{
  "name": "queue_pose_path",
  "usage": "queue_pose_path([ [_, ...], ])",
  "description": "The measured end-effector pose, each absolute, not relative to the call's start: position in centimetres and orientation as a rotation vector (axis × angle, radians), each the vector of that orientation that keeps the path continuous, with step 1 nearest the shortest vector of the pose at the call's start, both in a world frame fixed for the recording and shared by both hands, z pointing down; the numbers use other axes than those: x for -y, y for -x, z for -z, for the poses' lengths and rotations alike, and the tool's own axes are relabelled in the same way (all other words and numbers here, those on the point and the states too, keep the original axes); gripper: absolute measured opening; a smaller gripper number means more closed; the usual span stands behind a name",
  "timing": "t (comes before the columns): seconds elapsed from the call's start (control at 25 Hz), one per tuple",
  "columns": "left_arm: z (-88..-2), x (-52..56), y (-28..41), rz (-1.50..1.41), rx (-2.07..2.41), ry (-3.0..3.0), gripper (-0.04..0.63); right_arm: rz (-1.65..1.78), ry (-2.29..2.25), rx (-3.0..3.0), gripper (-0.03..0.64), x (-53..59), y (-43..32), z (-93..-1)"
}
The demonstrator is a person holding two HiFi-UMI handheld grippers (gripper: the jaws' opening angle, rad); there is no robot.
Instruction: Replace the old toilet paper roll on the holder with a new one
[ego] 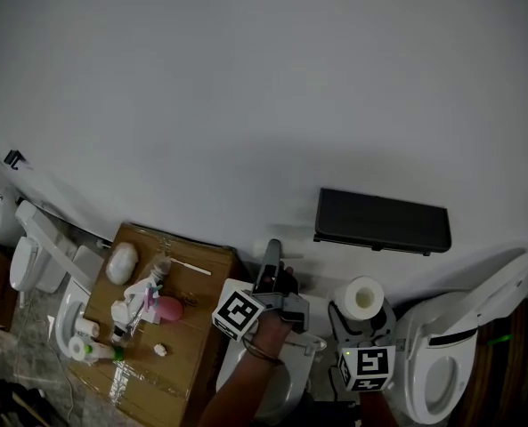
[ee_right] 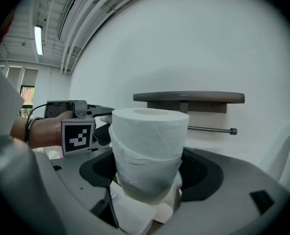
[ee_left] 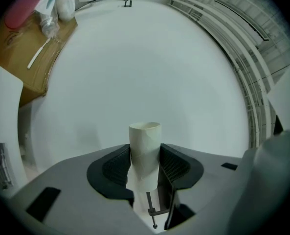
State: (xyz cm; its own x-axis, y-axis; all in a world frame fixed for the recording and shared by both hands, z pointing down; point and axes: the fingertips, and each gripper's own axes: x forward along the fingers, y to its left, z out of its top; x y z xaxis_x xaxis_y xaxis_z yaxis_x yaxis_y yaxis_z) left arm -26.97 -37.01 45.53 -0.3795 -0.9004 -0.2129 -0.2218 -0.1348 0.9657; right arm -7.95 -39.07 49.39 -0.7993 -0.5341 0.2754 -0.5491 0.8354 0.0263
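A brown cardboard box (ego: 197,287) stands against the white wall (ego: 246,87). On its top lie a rounded white bundle (ego: 121,262), a pink bottle (ego: 168,310) and a thin white stick (ego: 190,266).

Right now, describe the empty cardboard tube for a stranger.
Find the left gripper before the white wall. Its black pads clamp a slim, pale cardboard tube, bare of paper, unlike the fat white paper roll in the right gripper.

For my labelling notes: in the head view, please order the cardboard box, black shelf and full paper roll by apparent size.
1. cardboard box, largest
2. black shelf
3. full paper roll, plainly smallest
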Motion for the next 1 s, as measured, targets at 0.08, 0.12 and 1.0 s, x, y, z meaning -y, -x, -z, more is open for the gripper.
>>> queue_pose_path([
  [0.08,-45.0,36.1,27.1,1.559,1.592,-1.281,0.204,-0.076,-0.808,2.754,0.351,38.5,8.4,-49.1],
  [0.12,-44.6,35.7,27.0,1.558,1.601,-1.290,0.202,-0.074,-0.799,2.759,0.351,38.2,8.6,-49.0],
  [1.0,-41.8,26.7,26.1,0.417,2.614,-1.482,0.201,-0.064,-0.668,2.815,0.351,33.7,11.3,-47.9],
])
